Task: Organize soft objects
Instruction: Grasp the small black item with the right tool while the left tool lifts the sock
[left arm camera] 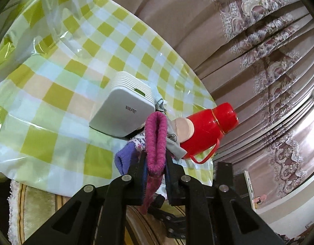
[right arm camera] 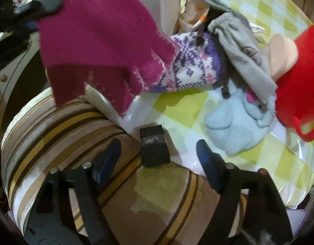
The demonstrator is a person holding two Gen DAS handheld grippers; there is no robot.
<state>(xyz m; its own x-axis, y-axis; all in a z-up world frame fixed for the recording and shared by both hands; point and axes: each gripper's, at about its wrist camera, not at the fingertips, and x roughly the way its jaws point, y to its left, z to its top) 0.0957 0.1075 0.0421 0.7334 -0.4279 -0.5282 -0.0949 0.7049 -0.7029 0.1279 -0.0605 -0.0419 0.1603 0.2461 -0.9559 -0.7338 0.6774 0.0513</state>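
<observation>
My left gripper (left arm camera: 156, 157) is shut on a magenta knit glove (left arm camera: 156, 140) and holds it lifted above the table edge; the glove also hangs in the upper left of the right wrist view (right arm camera: 99, 40). My right gripper (right arm camera: 159, 153) is open and empty, low over the table's near edge. Ahead of it lie a purple-and-white patterned knit sock (right arm camera: 191, 67), a grey cloth pouch (right arm camera: 242, 51) and a light blue plush toy (right arm camera: 238, 120). The purple sock also shows in the left wrist view (left arm camera: 126, 155).
A white box marked VAPE (left arm camera: 124, 106) stands on the yellow-checked plastic tablecloth (left arm camera: 54, 81). A red thermos flask (left arm camera: 208, 130) lies on its side at the right edge. A striped cushion (right arm camera: 75, 126) sits below the table edge. Patterned curtains (left arm camera: 259, 61) hang behind.
</observation>
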